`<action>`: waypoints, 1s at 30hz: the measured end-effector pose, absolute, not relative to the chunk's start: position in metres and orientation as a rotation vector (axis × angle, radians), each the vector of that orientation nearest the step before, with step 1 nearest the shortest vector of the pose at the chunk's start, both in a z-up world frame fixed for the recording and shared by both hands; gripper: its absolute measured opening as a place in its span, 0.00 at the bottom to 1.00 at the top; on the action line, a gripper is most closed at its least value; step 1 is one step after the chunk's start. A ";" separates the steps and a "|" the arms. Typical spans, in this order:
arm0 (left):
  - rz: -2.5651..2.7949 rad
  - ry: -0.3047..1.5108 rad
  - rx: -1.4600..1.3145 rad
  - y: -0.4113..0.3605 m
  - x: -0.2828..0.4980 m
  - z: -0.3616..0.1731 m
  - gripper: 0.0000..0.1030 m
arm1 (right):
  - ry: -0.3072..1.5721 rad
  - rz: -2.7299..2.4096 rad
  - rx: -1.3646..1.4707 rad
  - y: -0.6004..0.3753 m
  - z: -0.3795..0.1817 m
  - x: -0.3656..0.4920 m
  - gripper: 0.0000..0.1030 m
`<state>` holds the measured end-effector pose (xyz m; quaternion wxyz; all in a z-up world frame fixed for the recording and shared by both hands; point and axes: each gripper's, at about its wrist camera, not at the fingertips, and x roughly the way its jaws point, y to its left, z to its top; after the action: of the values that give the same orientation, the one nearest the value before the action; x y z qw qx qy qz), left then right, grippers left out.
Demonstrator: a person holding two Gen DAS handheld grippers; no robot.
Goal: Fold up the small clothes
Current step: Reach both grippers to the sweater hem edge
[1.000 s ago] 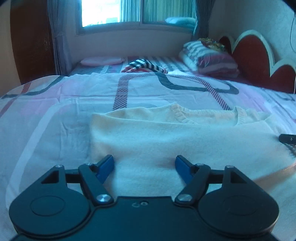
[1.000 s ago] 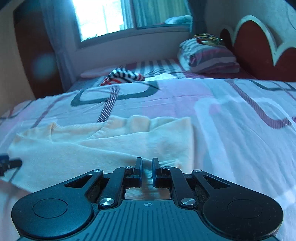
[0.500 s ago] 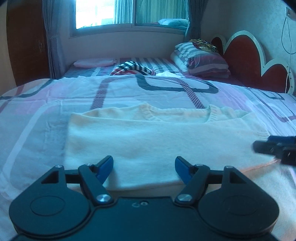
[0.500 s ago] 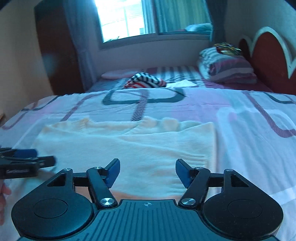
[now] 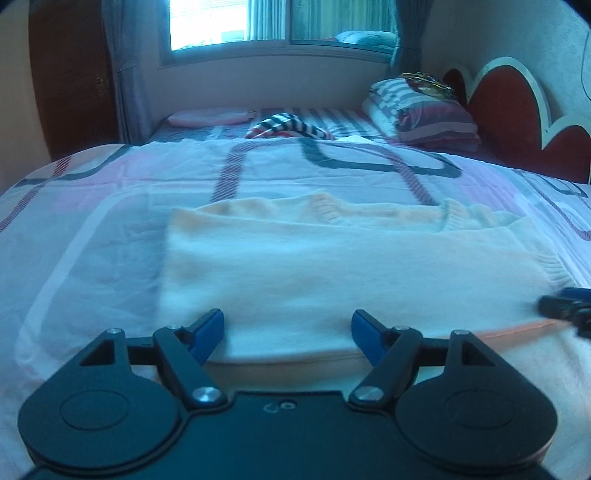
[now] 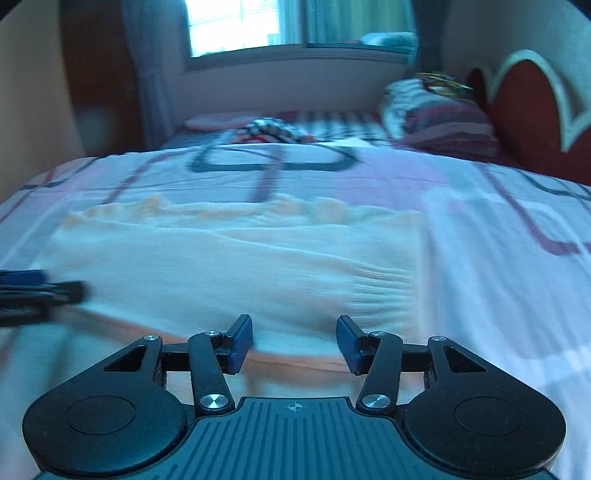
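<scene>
Both the left gripper and right gripper hover spread, empty; pinch the cream sweater near hem evenly, then fold far.

Right claw now released, off sweater

Both wrist views sit low over the near edge of the bed, facing across it toward the window on the far wall. The left wrist view looks over the left half of the cream sweater, close above its near hem; the right wrist view looks over the right half. Both share the sweater, the striped pillows right of the window and the headboard.
</scene>
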<state>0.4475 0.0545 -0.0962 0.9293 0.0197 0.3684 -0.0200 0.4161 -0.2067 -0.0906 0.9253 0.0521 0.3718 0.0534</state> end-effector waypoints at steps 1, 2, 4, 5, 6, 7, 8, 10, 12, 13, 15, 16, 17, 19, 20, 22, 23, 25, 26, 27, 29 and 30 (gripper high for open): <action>-0.029 0.757 0.051 0.058 0.446 -0.097 0.73 | 0.760 0.110 0.115 -0.215 -0.090 0.414 0.42; -0.028 0.760 0.059 0.059 0.445 -0.097 0.74 | 0.759 0.106 0.111 -0.219 -0.090 0.413 0.39; -0.026 0.756 0.064 0.060 0.443 -0.097 0.74 | 0.759 0.100 0.102 -0.221 -0.090 0.413 0.37; -0.021 0.757 0.069 0.058 0.443 -0.097 0.74 | 0.759 0.097 0.109 -0.222 -0.089 0.414 0.38; -0.014 0.758 0.074 0.056 0.443 -0.097 0.74 | 0.759 0.094 0.111 -0.222 -0.089 0.414 0.38; -0.009 0.760 0.077 0.055 0.443 -0.097 0.73 | 0.757 0.093 0.110 -0.222 -0.090 0.414 0.38; -0.005 0.762 0.078 0.054 0.444 -0.097 0.74 | 0.753 0.093 0.108 -0.222 -0.090 0.414 0.38; -0.002 0.764 0.078 0.054 0.444 -0.097 0.74 | 0.744 0.098 0.106 -0.221 -0.092 0.414 0.38; 0.000 0.765 0.082 0.054 0.444 -0.098 0.74 | 0.735 0.106 0.108 -0.223 -0.094 0.412 0.38; 0.003 0.767 0.085 0.054 0.444 -0.098 0.75 | 0.731 0.110 0.105 -0.224 -0.094 0.411 0.38; 0.009 0.770 0.088 0.053 0.445 -0.099 0.76 | 0.723 0.117 0.096 -0.224 -0.096 0.409 0.38; 0.014 0.772 0.091 0.052 0.446 -0.099 0.76 | 0.721 0.120 0.094 -0.225 -0.097 0.409 0.38; 0.019 0.775 0.092 0.051 0.446 -0.099 0.76 | 0.719 0.123 0.092 -0.225 -0.097 0.410 0.38; 0.030 0.781 0.093 0.049 0.447 -0.099 0.77 | 0.716 0.131 0.086 -0.226 -0.098 0.411 0.38; 0.034 0.785 0.098 0.048 0.448 -0.099 0.77 | 0.716 0.135 0.080 -0.225 -0.098 0.412 0.38; 0.037 0.794 0.103 0.048 0.450 -0.098 0.78 | 0.718 0.148 0.054 -0.224 -0.098 0.413 0.39; 0.038 0.800 0.105 0.049 0.451 -0.098 0.80 | 0.720 0.157 0.029 -0.223 -0.097 0.413 0.41; 0.044 0.830 0.122 0.047 0.453 -0.093 0.80 | 0.729 0.137 -0.009 -0.222 -0.090 0.411 0.52; 0.046 0.848 0.151 0.045 0.452 -0.091 0.81 | 0.712 0.098 -0.014 -0.226 -0.085 0.404 0.61; 0.052 0.862 0.192 0.042 0.448 -0.088 0.83 | 0.692 0.098 0.000 -0.232 -0.082 0.396 0.69; 0.071 0.890 0.282 0.039 0.435 -0.089 0.82 | 0.728 0.140 0.104 -0.250 -0.080 0.380 0.69; 0.071 0.880 0.298 0.042 0.422 -0.088 0.82 | 0.754 0.158 0.180 -0.262 -0.082 0.371 0.69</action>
<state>0.4224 0.0419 -0.0877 0.8935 0.1439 0.4241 0.0343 0.3706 -0.2621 -0.0816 0.9227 0.0879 0.3674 0.0768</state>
